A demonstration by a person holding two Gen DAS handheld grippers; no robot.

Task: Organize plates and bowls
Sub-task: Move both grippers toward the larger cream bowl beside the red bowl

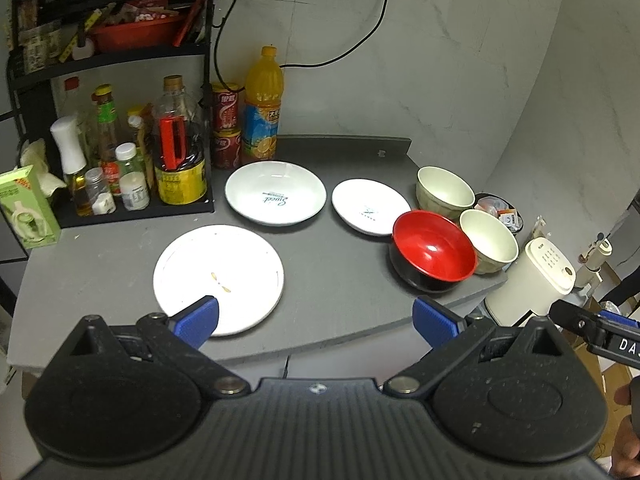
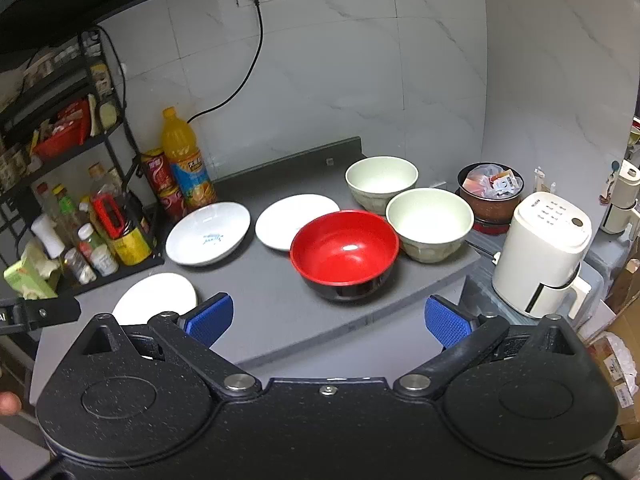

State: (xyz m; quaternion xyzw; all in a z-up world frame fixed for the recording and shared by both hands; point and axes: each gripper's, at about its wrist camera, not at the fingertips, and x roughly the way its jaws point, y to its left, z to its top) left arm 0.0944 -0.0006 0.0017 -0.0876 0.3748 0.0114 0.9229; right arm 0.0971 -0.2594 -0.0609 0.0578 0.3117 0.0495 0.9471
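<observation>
the left gripper (image 1: pixel 316 322) is spread wide and empty, its left pad hiding the near rim of the flat plate (image 1: pixel 219 278). the right gripper (image 2: pixel 327 322) gapes wide and empty too, near the red bowl (image 2: pixel 345 249). farther off, two white dishes (image 1: pixel 275 192) and two cream bowls (image 2: pixel 430 224); print on the dishes is unreadable.

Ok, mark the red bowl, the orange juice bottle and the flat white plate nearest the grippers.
red bowl (image 2: pixel 344 246), right wrist view, inner floor.
orange juice bottle (image 1: pixel 262 92), left wrist view, upper body.
flat white plate (image 1: pixel 218 274), left wrist view, centre.
</observation>
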